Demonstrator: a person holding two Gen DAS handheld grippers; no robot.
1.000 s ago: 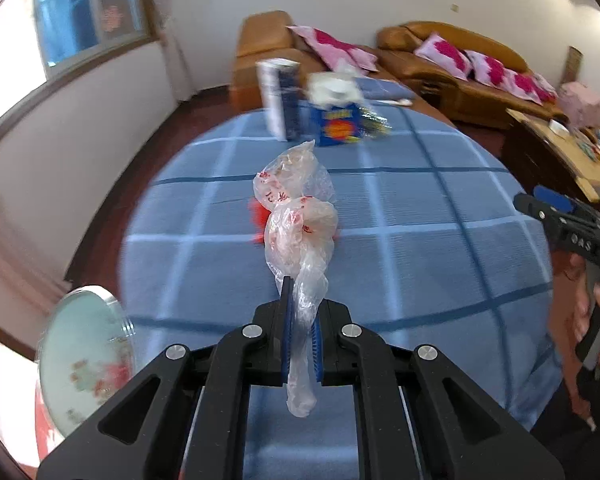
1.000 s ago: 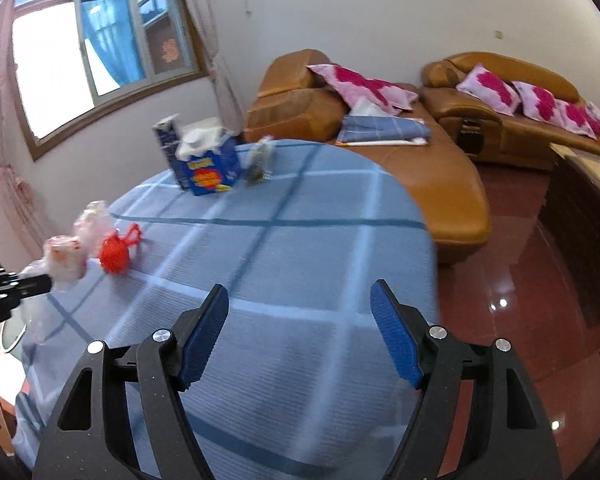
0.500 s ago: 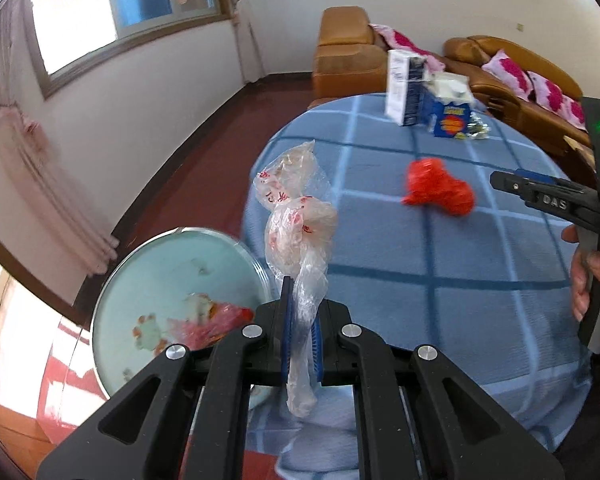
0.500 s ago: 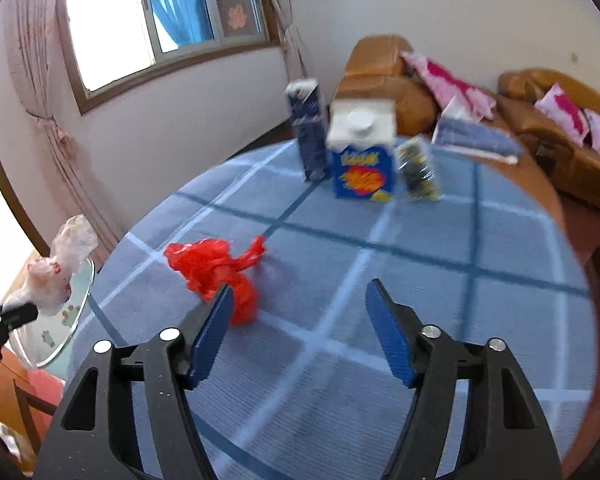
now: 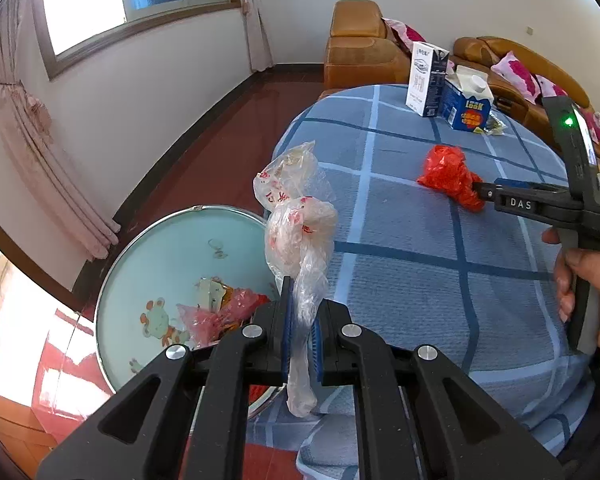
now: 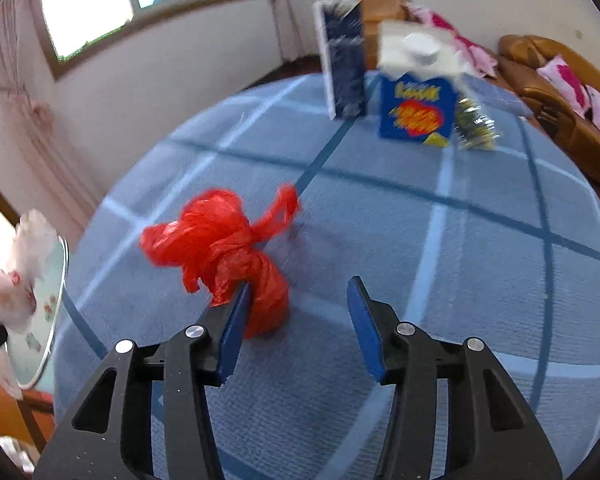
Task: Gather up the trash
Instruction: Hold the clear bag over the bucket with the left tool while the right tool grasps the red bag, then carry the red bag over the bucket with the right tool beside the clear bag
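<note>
Left wrist view: the left gripper (image 5: 300, 332) is clamped on the twisted neck of a clear plastic bag (image 5: 296, 216) with red print; the bag's knotted bulk stands up above the blue pads and a short tail hangs below them. The bag is held off the near-left edge of the round table (image 5: 400, 264), which carries a blue checked cloth. Just beside that table edge, lower than the tabletop, sits a pale green basin (image 5: 168, 256) with a metal rim; it holds pink and orange wrappers (image 5: 224, 312).

A crumpled red plastic bag (image 5: 448, 176) lies on the table, toward its middle. The right gripper, held by a hand (image 5: 592, 292) at the table's right side, points at it.

Right wrist view: the right gripper (image 6: 298, 314) has its jaws apart; they have just been closing. The red plastic bag (image 6: 228, 248) lies on the table in front of the left blue pad and partly between the pads, with no pad pressing on it. This view is motion-blurred.

At the table's far side stand a dark blue carton (image 5: 428, 78) and a blue milk carton (image 5: 466, 100), side by side, with a shiny wrapper (image 6: 474, 126) just beside the milk carton.
</note>
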